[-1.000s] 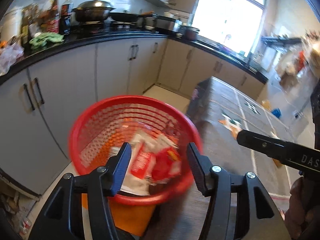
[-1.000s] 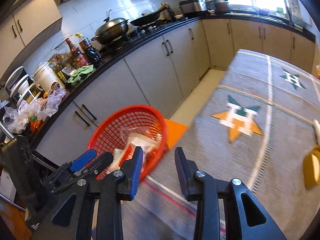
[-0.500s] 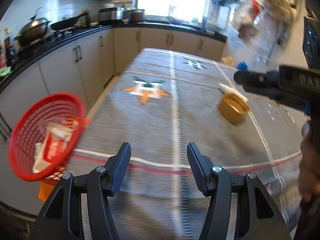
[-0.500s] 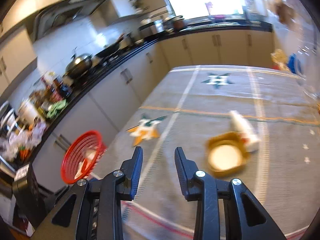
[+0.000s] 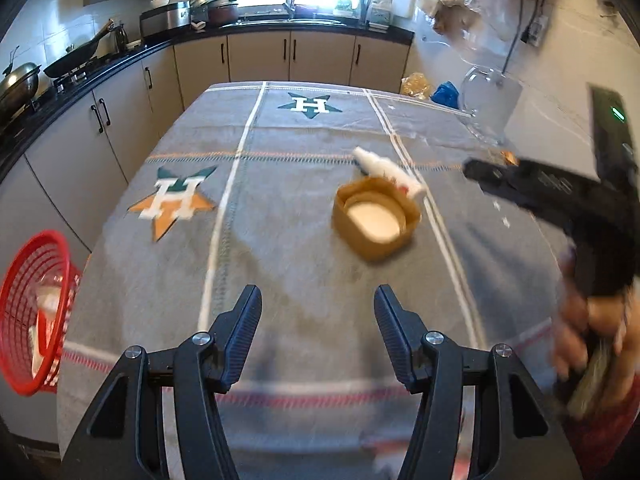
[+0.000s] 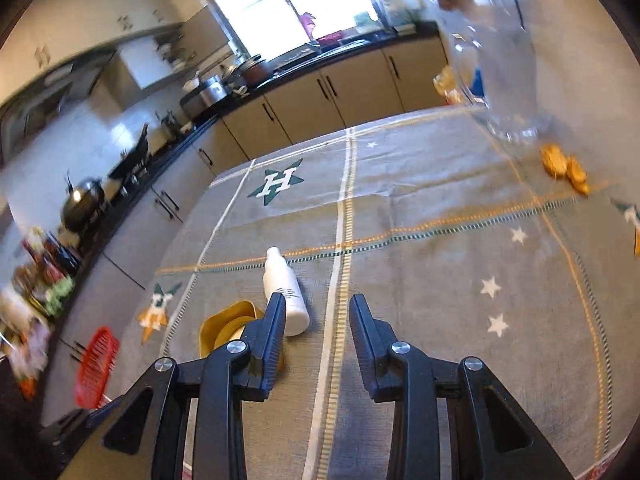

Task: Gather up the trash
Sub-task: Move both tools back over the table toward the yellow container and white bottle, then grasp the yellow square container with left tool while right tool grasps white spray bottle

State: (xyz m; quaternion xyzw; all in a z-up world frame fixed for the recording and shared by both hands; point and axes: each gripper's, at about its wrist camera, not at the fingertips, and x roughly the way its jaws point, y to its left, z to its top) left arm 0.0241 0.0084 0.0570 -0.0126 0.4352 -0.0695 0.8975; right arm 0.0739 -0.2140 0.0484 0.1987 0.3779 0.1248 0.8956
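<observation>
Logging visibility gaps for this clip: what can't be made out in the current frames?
- Red basket contents, left wrist view: motion blur and mesh wall.
- Brown paper bowl, right wrist view: partly behind the right claw finger.
- White bottle label: too small to read.
- Orange bits: blurred, unidentifiable.

A table covered by a grey cloth (image 5: 280, 264) with white and orange lines and star-shaped H emblems. On it sits a brown paper bowl (image 5: 376, 220) with a pale inside, upright, and a white bottle (image 6: 285, 291) lying on its side, touching the bowl's far rim. Well apart, near the far right edge, lie small orange pieces (image 6: 564, 168) beside a clear glass jar (image 5: 486, 104)
</observation>
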